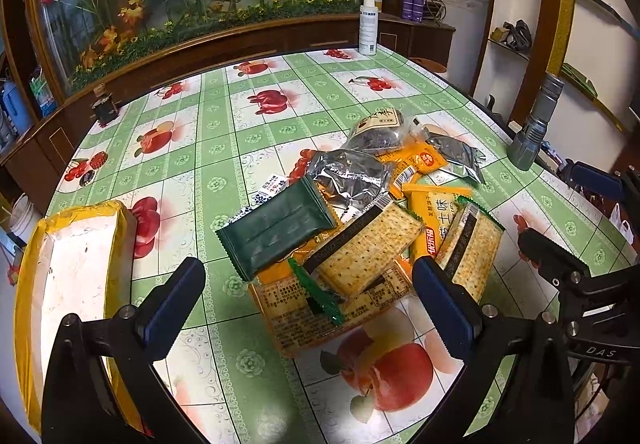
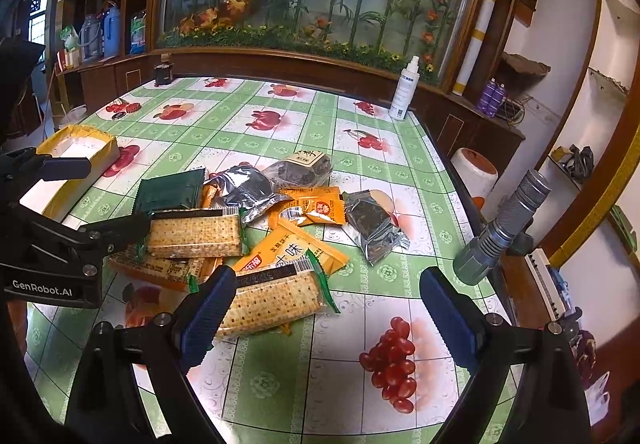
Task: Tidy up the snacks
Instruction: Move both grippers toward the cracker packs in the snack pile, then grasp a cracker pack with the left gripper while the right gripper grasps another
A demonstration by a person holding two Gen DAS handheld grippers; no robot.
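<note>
Desk (image 1: 224,148): green-checked cloth w/ fruit prints, fills centre of both views.

Snack pile (image 1: 360,212): loose heap, centre-right of left-wrist frame, centre-left of right-wrist frame. Contents:
- Dark green packet (image 1: 276,230), tilted, on left side of heap, resting over other packs.
- Cracker pack (image 1: 366,244), clear wrap, lying across orange packs, centre of heap.
- 2nd cracker pack (image 2: 272,298), lower centre of right-wrist frame, just beside left finger of right tool; touching or not, can't tell.
- Orange packet (image 1: 430,220) w/ printed characters, between the two cracker packs.
- Small orange sachet (image 2: 320,208), behind it, mid-frame.
- Silver foil pack (image 1: 352,172), crumpled, upper part of heap.
- 2nd foil pack (image 2: 374,224), apart from heap, right of centre.
- Clear bag w/ dark contents (image 1: 380,134), far edge of heap.

Yellow-edged white box (image 1: 72,276): lower left of left-wrist frame, well apart from pile.

Left tool (image 1: 308,296): fingers spread wide, nothing held, hovering at near edge of pile, lower frame.
Right tool (image 2: 328,312): fingers spread wide, nothing between them, lower frame, above grape print.

Misc.: white spray bottle (image 1: 368,24) at far desk edge, upper centre; grey torch (image 2: 500,228) at right desk edge.
</note>
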